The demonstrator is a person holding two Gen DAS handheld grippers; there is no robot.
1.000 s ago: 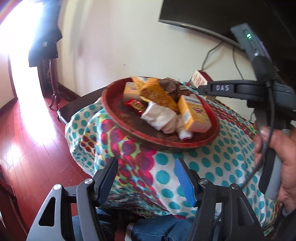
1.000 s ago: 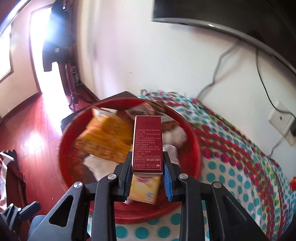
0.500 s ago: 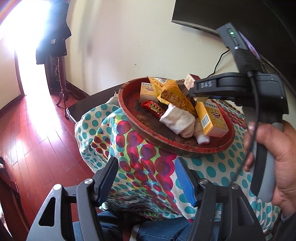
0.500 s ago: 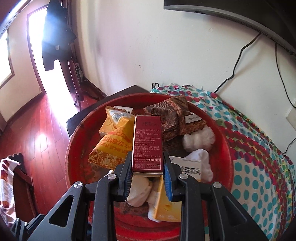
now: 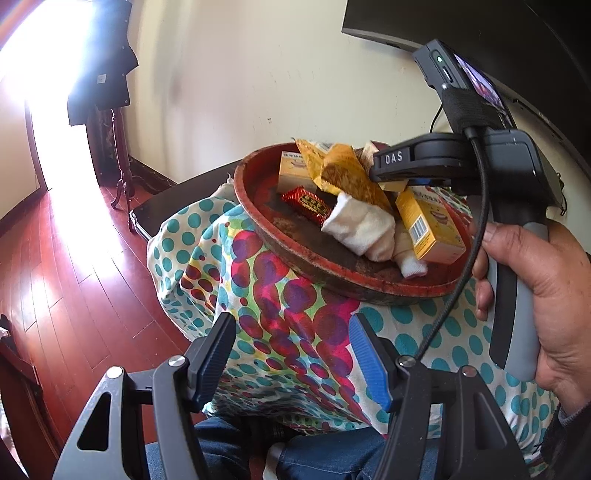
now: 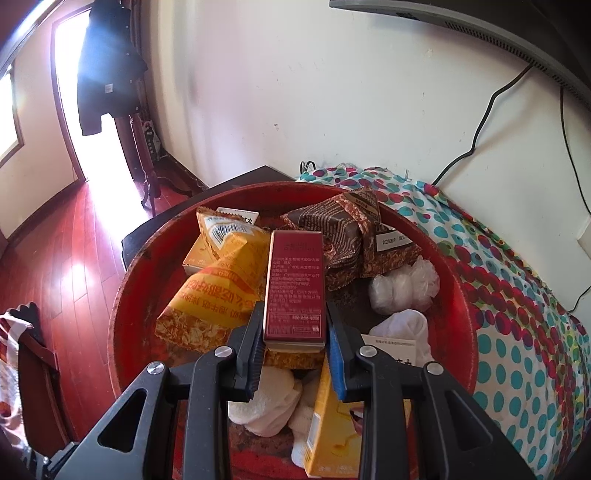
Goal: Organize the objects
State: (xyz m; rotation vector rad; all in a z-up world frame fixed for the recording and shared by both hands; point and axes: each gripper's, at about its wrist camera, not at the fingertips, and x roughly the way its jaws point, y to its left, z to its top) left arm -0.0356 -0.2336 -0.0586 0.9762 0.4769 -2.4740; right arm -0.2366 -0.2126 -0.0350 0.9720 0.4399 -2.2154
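A round red tray (image 6: 125,295) sits on a polka-dot cloth (image 5: 280,332). It holds yellow snack bags (image 6: 218,288), brown wrapped packets (image 6: 343,236), white socks (image 5: 358,225), yellow boxes (image 5: 428,229) and a red candy (image 5: 306,203). My right gripper (image 6: 295,332) is shut on a dark red box (image 6: 295,284) and holds it low over the tray's middle. It also shows in the left wrist view (image 5: 395,177) above the tray. My left gripper (image 5: 291,347) is open and empty, in front of the tray over the cloth.
A dark low table edge (image 5: 177,199) sticks out behind the cloth. A coat stand (image 6: 110,74) stands by the bright doorway on the red wood floor (image 5: 55,258). A monitor (image 6: 480,22) and cables (image 6: 476,136) are on the wall behind.
My right gripper has moved forward and lower over the tray with the dark red box. The left gripper has drifted slightly back and left, staying open.
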